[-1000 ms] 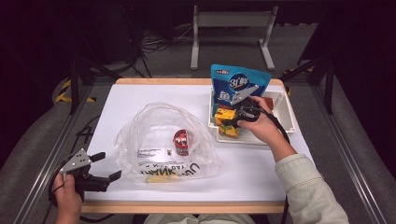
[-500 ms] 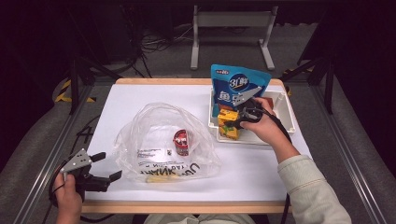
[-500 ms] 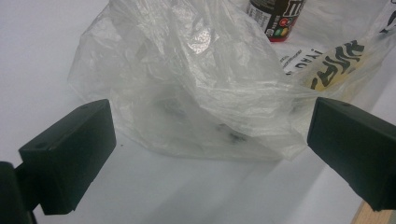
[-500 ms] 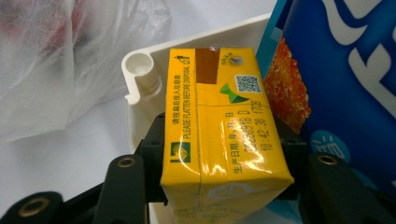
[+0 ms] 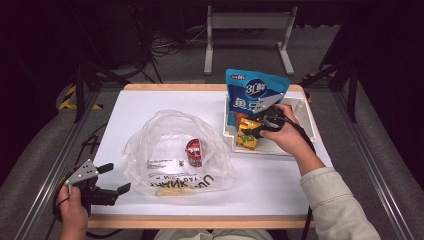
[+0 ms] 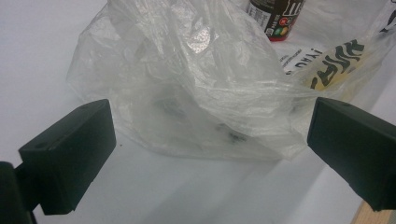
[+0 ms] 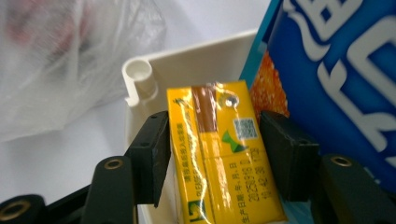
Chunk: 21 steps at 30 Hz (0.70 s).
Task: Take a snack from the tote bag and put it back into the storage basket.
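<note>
Yellow carton point(image 7: 219, 154), lying in the white tray point(image 5: 305, 107) beside the blue snack bag point(image 5: 252, 97), is being straddled by the right tongs point(image 7: 212, 154), jaws not visibly clamped, while the left tongs point(image 6: 210, 154) are being held apart near the plastic bag point(image 5: 175, 150); a shallow grip is being risked, so slipping seems possible.

— Where's your left gripper point(image 5: 111, 178)?
— Low at my near left, level, fingers point(image 6: 70, 154) spread wide apart.
— And the right gripper point(image 5: 251, 129)?
— Arm stretched forward, wrist bent left, fingers point(image 7: 149, 156) closing in, a slight gap left.
</note>
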### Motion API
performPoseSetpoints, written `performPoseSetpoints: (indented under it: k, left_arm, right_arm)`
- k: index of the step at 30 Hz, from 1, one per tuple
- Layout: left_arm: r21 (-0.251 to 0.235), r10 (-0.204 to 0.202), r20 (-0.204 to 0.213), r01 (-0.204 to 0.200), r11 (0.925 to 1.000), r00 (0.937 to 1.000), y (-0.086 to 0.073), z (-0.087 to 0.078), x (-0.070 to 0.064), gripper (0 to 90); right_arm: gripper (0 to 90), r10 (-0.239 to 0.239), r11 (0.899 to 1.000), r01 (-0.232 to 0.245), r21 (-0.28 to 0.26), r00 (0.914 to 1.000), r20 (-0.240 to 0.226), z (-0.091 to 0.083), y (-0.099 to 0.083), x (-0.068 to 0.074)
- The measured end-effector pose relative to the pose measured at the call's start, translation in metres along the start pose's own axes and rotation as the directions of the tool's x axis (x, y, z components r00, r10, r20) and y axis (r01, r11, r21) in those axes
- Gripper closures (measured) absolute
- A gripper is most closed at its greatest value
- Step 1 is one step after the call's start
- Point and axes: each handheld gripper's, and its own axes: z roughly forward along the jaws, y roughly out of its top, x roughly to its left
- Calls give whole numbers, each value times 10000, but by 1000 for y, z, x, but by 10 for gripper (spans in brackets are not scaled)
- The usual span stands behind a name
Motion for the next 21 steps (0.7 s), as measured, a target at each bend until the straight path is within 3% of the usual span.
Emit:
performPoseSetpoints:
  k: [9,12,16,21]
  left_arm:
    - [-29,15,24,-14,10000,10000,0,0,0,15]
    - [-15,9,7,-9,10000,10000,0,0,0,15]
    - [-31,-2,-1,2,10000,10000,0,0,0,15]
    - [-39,21,10,-21,10000,10000,0,0,0,15]
  right_arm:
    - [450,-503,9951,520,-845,9985,226,-21,12,12]
    - [484,-411,9935,429,-1052,9990,188,-26,12,14]
    - [650,116,9831,-98,-1826,9999,86,-35,5,21]
    - [823,381,9796,-380,-1972,9993,-32,-41,-7,24]
